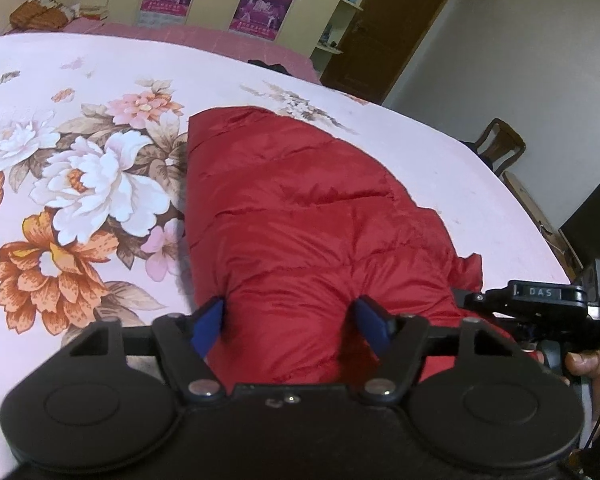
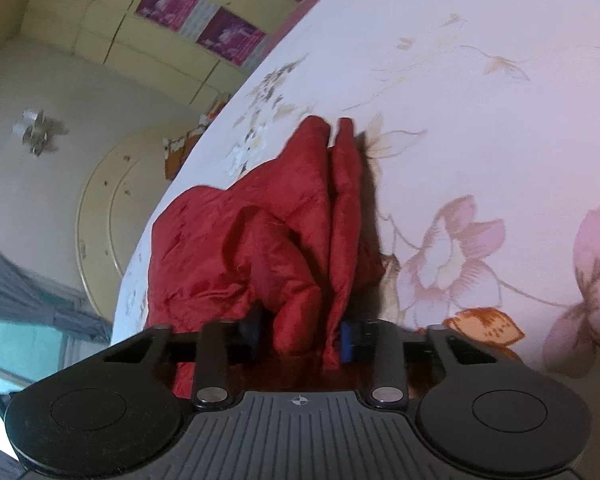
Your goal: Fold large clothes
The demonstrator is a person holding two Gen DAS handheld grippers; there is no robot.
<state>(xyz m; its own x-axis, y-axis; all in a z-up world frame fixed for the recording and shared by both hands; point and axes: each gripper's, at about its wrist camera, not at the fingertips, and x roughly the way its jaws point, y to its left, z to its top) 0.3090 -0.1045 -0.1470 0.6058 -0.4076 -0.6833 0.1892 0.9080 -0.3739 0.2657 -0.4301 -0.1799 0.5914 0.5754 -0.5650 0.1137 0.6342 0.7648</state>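
I see a red quilted puffer jacket lying on a bed covered by a pale pink sheet printed with large white, orange and pink flowers. From the left wrist camera the jacket runs away from me as a long padded slab, its far end squared off, its right edge sloping back toward me.

My left claw stands over the near end of the jacket. Its 2 blue fingertips sit on either side of a bulge of red fabric, with the jaws spread wide around it; I cannot tell whether the pads actually press on the padding.

My right claw is pinching a bunched fold of the same jacket. Red cloth fills the narrow gap between its blue pads, and the fabric rises from there in crumpled ridges toward a double point farther up the bed.

In the left view the right claw shows at the jacket's right edge, with part of a hand on its grip.

Beyond the bed stand pale yellow cabinets with magenta posters, a dark wooden door and a wooden chair.
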